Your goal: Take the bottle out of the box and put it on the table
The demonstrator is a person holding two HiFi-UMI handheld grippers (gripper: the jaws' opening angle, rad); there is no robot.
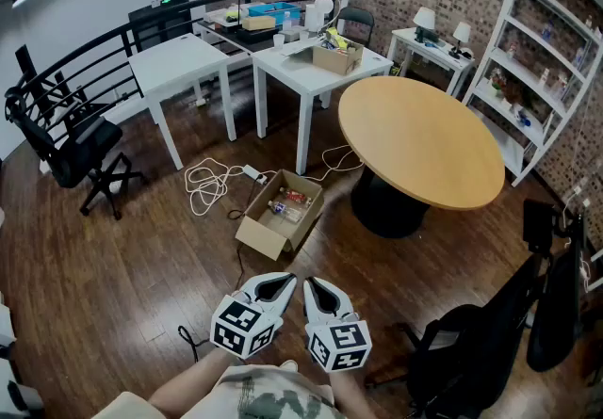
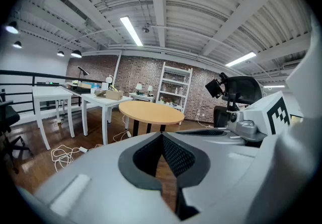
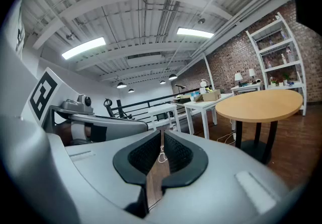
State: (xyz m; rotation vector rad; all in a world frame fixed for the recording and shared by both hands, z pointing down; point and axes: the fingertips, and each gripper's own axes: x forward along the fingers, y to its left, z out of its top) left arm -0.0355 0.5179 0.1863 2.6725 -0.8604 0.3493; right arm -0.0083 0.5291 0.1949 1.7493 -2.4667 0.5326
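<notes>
Bottle [image 1: 283, 210] lies inside the open cardboard box [image 1: 259, 236] on the floor, beside the round bench [image 1: 419, 139]. Left hand-held gripper [image 1: 281, 283] and right hand-held gripper [image 1: 313, 285] hang side by side short of the box, both closed and empty, apparently before any reach.

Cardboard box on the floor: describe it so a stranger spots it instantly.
Start at the round wooden table. Left of its base, by a white cable, lies the cardboard box. Unlike the box on the white table, it's on the floor.
</notes>
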